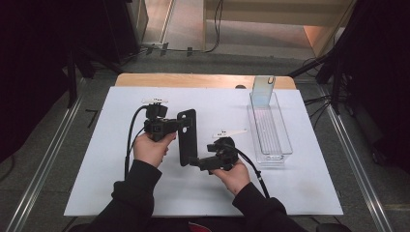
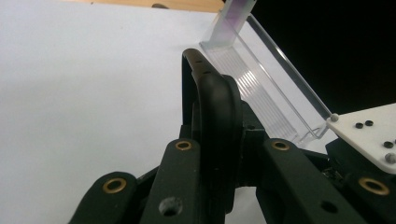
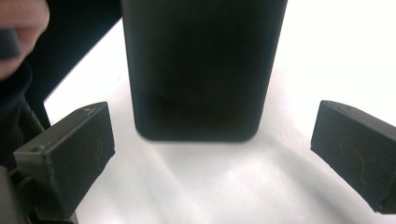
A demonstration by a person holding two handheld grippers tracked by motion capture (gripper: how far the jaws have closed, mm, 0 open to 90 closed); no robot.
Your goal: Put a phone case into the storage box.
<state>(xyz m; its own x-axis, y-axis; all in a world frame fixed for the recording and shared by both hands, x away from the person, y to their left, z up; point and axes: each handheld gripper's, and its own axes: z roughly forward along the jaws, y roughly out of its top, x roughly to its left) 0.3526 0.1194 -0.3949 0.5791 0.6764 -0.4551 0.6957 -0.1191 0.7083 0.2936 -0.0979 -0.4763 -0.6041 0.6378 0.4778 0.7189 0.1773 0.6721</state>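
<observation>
From above, the left gripper [image 1: 180, 124] clamps a black phone case [image 1: 187, 137] by its edge, above the white tabletop [image 1: 121, 193]; a clear tray [image 1: 285, 145] stands to the right. The left gripper view shows the jaws pinching the case edge-on. In the right gripper view, the right gripper [image 3: 212, 144] is spread wide, the case's end just beyond its jaws.

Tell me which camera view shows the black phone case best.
The high view: the whole black phone case shows above the white sheet, its upper part clamped by the left gripper. The left gripper view gives its edge between the jaws; the right gripper view gives its blurred lower end.
</observation>
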